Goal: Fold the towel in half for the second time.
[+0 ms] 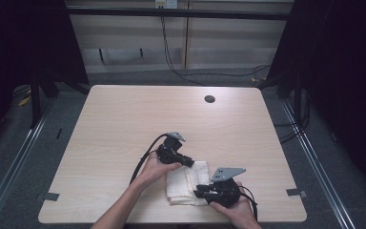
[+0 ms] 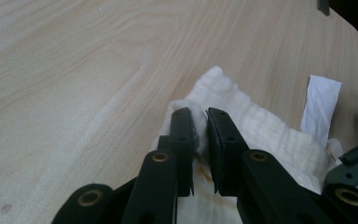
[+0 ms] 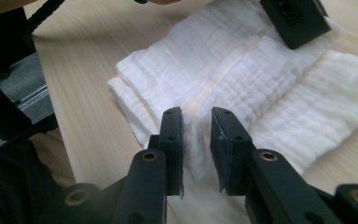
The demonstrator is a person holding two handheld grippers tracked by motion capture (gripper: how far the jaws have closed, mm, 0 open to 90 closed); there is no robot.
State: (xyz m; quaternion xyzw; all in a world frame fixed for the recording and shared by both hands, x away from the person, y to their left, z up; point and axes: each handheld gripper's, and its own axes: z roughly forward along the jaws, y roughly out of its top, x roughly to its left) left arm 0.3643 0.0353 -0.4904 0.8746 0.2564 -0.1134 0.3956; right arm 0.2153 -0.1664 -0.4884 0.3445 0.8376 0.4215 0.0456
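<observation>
A folded white cloth (image 1: 187, 183) lies flat near the table's (image 1: 124, 124) front edge, between both hands. The left tool (image 2: 199, 122) and right tool (image 3: 196, 122) each stand slightly parted over a fold, gripping nothing, likely letting the finished fold settle.

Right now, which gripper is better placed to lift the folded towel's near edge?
Probably right: the right gripper has its parted jaws astride the towel at that edge; the left gripper sits at its far corner.
</observation>
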